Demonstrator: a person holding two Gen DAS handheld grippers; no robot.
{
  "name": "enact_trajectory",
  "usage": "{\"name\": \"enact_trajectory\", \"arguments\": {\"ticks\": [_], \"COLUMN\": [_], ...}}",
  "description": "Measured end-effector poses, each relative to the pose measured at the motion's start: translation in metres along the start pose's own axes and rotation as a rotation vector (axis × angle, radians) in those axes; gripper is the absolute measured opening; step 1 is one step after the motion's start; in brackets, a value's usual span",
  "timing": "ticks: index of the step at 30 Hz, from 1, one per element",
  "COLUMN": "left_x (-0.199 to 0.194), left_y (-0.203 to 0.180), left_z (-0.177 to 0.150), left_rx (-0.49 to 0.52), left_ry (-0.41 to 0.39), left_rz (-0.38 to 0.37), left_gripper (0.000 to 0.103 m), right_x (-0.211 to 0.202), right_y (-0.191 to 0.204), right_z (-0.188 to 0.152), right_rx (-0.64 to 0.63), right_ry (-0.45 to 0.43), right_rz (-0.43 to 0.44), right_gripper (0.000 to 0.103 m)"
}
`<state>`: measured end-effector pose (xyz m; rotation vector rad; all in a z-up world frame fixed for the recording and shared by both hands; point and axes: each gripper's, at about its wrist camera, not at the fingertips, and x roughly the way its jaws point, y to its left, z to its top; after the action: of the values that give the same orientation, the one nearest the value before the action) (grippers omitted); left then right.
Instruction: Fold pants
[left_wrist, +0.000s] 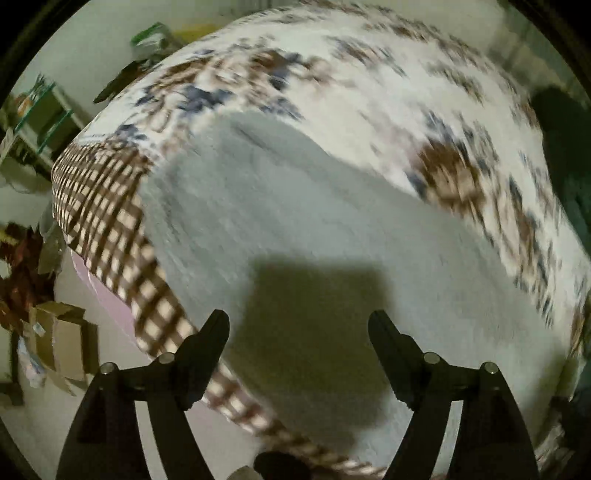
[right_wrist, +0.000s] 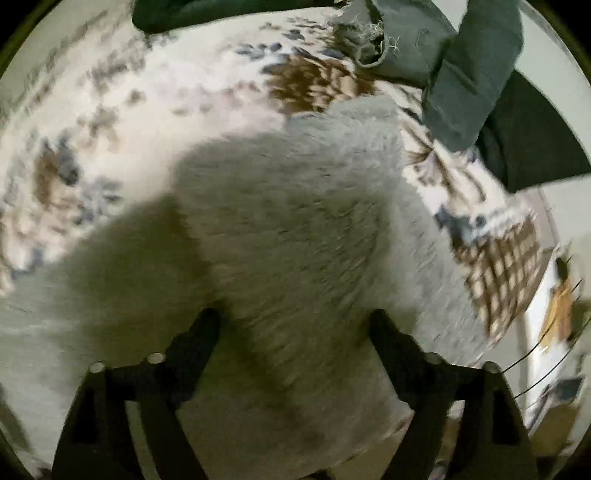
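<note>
Pale grey fleecy pants (left_wrist: 280, 206) lie spread on a bed with a white, brown and blue patterned cover (left_wrist: 388, 96). My left gripper (left_wrist: 299, 325) is open and empty, hovering above the pants near the bed's checked edge (left_wrist: 110, 221). In the right wrist view the same pants (right_wrist: 295, 221) fill the middle. My right gripper (right_wrist: 295, 325) is open and empty just above them. Both views are motion-blurred.
Dark green garments (right_wrist: 461, 66) lie at the far right of the bed. Cardboard boxes (left_wrist: 62, 336) and clutter sit on the floor left of the bed. A shelf (left_wrist: 40, 118) stands by the far wall. Papers and cables (right_wrist: 554, 332) lie on the floor at right.
</note>
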<state>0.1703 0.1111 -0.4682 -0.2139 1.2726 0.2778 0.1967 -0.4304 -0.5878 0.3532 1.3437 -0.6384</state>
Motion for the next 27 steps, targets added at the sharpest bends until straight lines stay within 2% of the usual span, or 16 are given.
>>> {"name": "enact_trajectory", "arguments": {"ticks": [1, 4, 6, 7, 9, 10, 11, 13, 17, 21, 22, 23, 24, 25, 27], "left_x": [-0.001, 0.003, 0.007, 0.010, 0.016, 0.018, 0.022, 0.027, 0.039, 0.063, 0.067, 0.070, 0.070, 0.069, 0.060], "left_y": [-0.009, -0.024, -0.031, -0.033, -0.036, -0.038, -0.039, -0.038, -0.030, -0.026, -0.026, -0.028, -0.030, -0.031, -0.033], "left_z": [-0.009, -0.028, -0.038, -0.041, -0.047, -0.050, -0.051, -0.053, -0.049, -0.045, -0.045, -0.044, -0.044, -0.043, -0.041], "left_rx": [0.012, 0.014, -0.006, -0.017, -0.044, -0.059, -0.080, -0.123, -0.228, -0.296, -0.303, -0.299, -0.295, -0.288, -0.268], "left_ry": [0.009, 0.052, 0.090, 0.106, 0.146, 0.161, 0.180, 0.201, 0.222, 0.252, 0.245, 0.235, 0.233, 0.222, 0.183], "left_rz": [0.003, 0.012, 0.012, 0.009, 0.002, -0.004, -0.017, -0.022, -0.030, -0.046, -0.060, -0.058, -0.050, -0.043, -0.040], "left_gripper": [0.076, 0.076, 0.076, 0.076, 0.076, 0.076, 0.076, 0.076, 0.076, 0.074, 0.054, 0.033, 0.026, 0.015, 0.009], "right_x": [0.000, -0.001, 0.008, 0.013, 0.013, 0.011, 0.008, 0.007, 0.017, 0.037, 0.041, 0.042, 0.044, 0.043, 0.035], "right_y": [-0.020, -0.092, -0.133, -0.153, -0.184, -0.194, -0.202, -0.208, -0.195, -0.165, -0.159, -0.153, -0.149, -0.143, -0.138], "right_z": [-0.001, -0.013, -0.028, -0.036, -0.050, -0.057, -0.062, -0.069, -0.076, -0.076, -0.077, -0.079, -0.077, -0.075, -0.070], "right_rx": [0.073, 0.341, 0.482, 0.559, 0.654, 0.691, 0.720, 0.747, 0.756, 0.730, 0.731, 0.731, 0.721, 0.701, 0.672], "right_ry": [0.004, 0.020, 0.075, 0.101, 0.094, 0.074, 0.053, 0.041, 0.080, 0.096, 0.101, 0.104, 0.107, 0.107, 0.072], "right_rz": [0.008, 0.108, 0.228, 0.299, 0.365, 0.394, 0.432, 0.523, 0.697, 0.728, 0.728, 0.726, 0.716, 0.683, 0.650], "right_gripper": [0.020, 0.020, 0.020, 0.023, 0.038, 0.053, 0.059, 0.059, 0.059, 0.059, 0.057, 0.043, 0.031, 0.012, 0.011]}}
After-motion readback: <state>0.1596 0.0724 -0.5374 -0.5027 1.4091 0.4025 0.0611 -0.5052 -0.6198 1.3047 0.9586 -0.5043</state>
